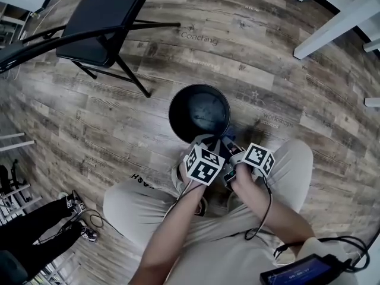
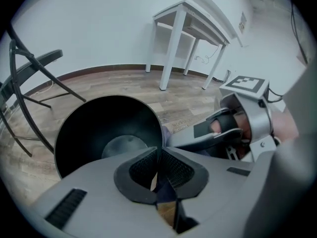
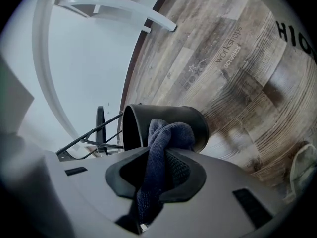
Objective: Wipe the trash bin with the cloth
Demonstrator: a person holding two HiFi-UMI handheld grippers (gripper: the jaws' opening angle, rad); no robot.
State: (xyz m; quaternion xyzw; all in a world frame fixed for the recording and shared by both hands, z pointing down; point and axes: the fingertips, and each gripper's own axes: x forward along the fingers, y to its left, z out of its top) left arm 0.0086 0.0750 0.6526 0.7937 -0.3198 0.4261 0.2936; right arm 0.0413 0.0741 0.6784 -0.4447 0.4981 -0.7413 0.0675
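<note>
The black round trash bin (image 1: 199, 111) stands on the wood floor just ahead of the seated person's knees. My left gripper (image 1: 206, 142) is shut on the bin's near rim; in the left gripper view the thin rim (image 2: 157, 148) runs between the pads and the bin's dark inside (image 2: 106, 133) opens to the left. My right gripper (image 1: 230, 147) is shut on a dark blue cloth (image 3: 161, 143), which is bunched above the jaws and lies against the bin's outer wall (image 3: 198, 123). The right gripper (image 2: 237, 128) also appears beside the bin in the left gripper view.
A black folding chair (image 1: 104, 19) stands at the far left. White table legs (image 1: 338, 16) cross the far right. Another person's dark legs (image 1: 35, 227) are at the lower left. A cabled handheld device (image 1: 297, 271) lies at the lower right.
</note>
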